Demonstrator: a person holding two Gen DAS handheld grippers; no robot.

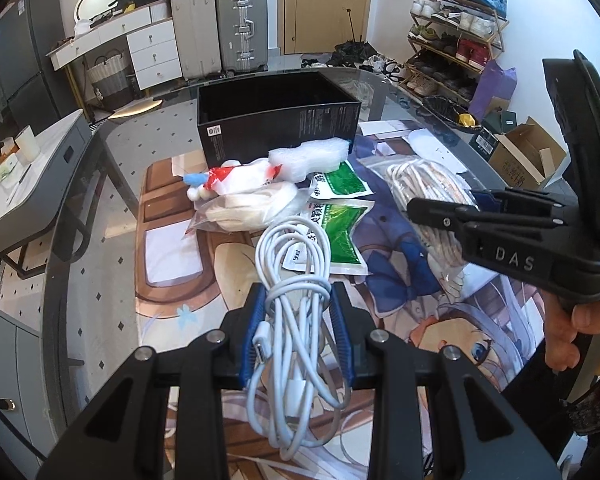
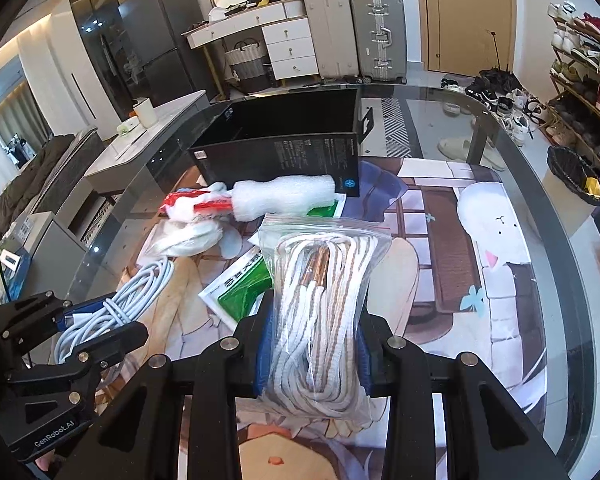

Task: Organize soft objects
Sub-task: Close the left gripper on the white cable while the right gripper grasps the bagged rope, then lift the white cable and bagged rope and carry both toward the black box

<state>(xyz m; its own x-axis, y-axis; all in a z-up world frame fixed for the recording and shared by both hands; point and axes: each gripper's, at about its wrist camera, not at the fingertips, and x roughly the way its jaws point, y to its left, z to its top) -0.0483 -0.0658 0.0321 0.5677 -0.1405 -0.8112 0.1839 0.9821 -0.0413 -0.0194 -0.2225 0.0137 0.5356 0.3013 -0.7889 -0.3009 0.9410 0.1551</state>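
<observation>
White charging cable (image 1: 296,320) fills the bottom centre of my left wrist view, coiled and clamped between the blue pads of my left gripper (image 1: 298,320), clear of the mat. Low in the right wrist view, my right gripper (image 2: 312,344) is clenched on a clear zip bag of white cord (image 2: 320,312), its top edge flopping toward mid-frame.

As I read it, the step is to carry both bundles to the open black box (image 1: 276,120) at the upper centre of the left view. To do it well I would keep both grips firm and lift high enough that the cable's dangling loops clear the box wall. I would take one hand in at a time, since the box mouth looks narrow for two grippers, and unclench only once each bundle is inside, so that nothing springs back over the rim.

My count: one cable, one bag of cord and one box, which looks empty as far as I can see in. Loose on the glass table (image 2: 540,184), just below the box, are one white foam piece (image 1: 308,156), one red-white-and-blue soft thing (image 1: 232,178), one bag of white fabric (image 1: 252,208) and two green sachets (image 1: 332,228).
</observation>
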